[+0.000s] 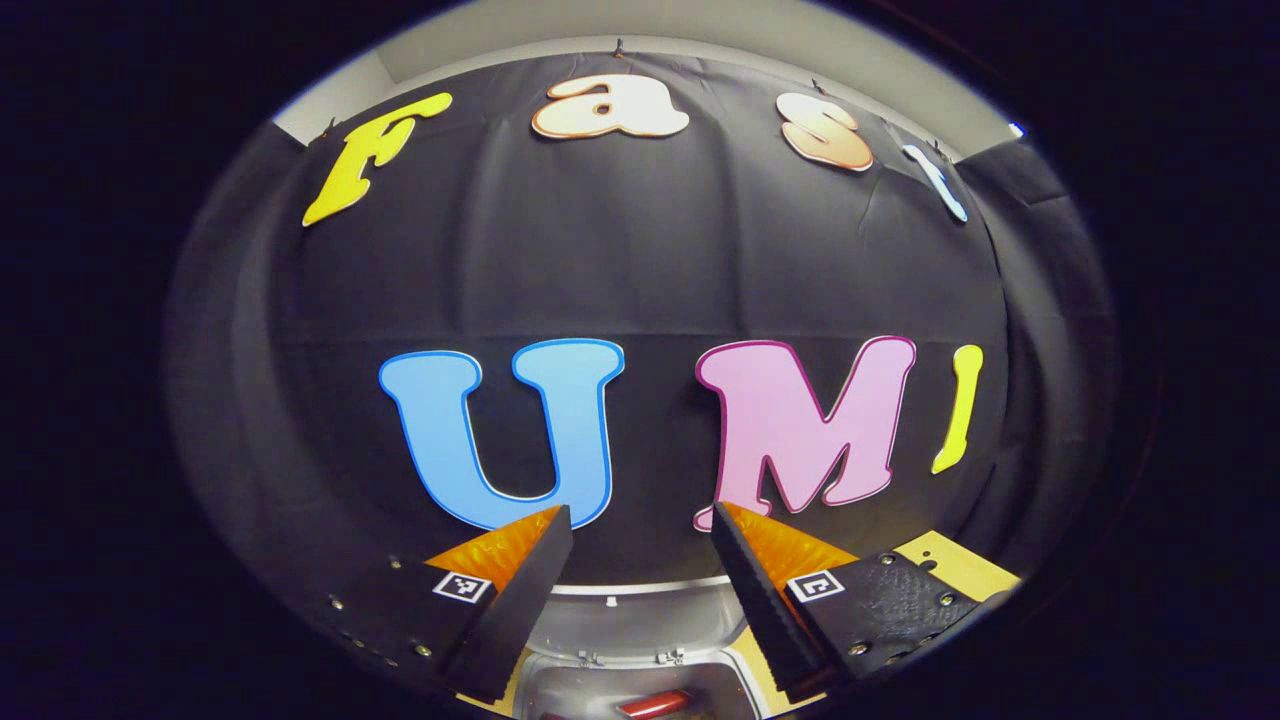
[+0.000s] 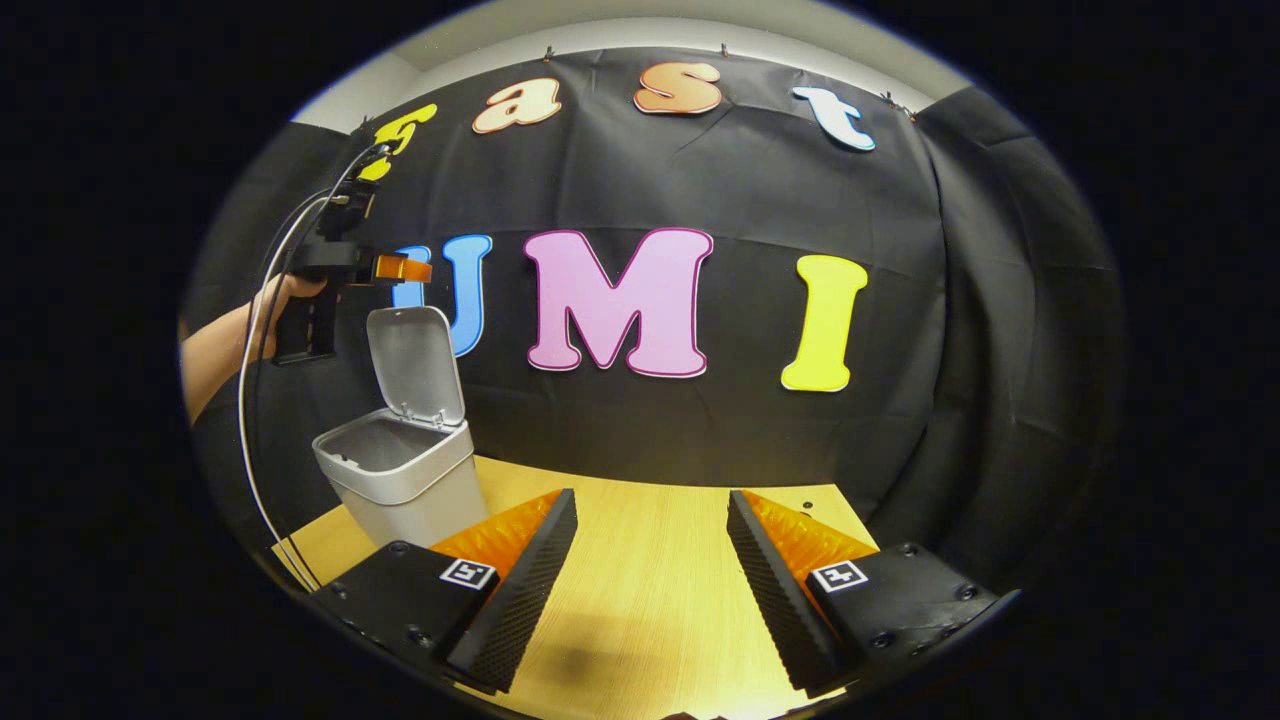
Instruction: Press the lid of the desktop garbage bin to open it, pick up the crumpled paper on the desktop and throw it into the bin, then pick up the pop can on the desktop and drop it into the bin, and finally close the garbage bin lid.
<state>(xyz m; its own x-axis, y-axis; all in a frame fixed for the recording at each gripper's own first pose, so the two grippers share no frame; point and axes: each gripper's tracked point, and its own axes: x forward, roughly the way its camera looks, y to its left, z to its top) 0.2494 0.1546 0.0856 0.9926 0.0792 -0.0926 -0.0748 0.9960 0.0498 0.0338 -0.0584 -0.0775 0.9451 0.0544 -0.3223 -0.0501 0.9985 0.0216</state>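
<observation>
Right gripper (image 2: 650,505) wide, empty, low over table (image 2: 640,560). Left gripper (image 1: 640,520) wide, empty, directly above open bin (image 2: 395,470); can (image 1: 655,703) inside, bottom centre. Lid (image 2: 415,365) upright at frame left, just below left gripper, nearer hand to close.

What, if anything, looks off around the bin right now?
Nothing stands out. The bin stands upright on the table with its lid tipped up and open. A red can lies inside. The left gripper sits above the bin, open; the right gripper is open over the table.
</observation>
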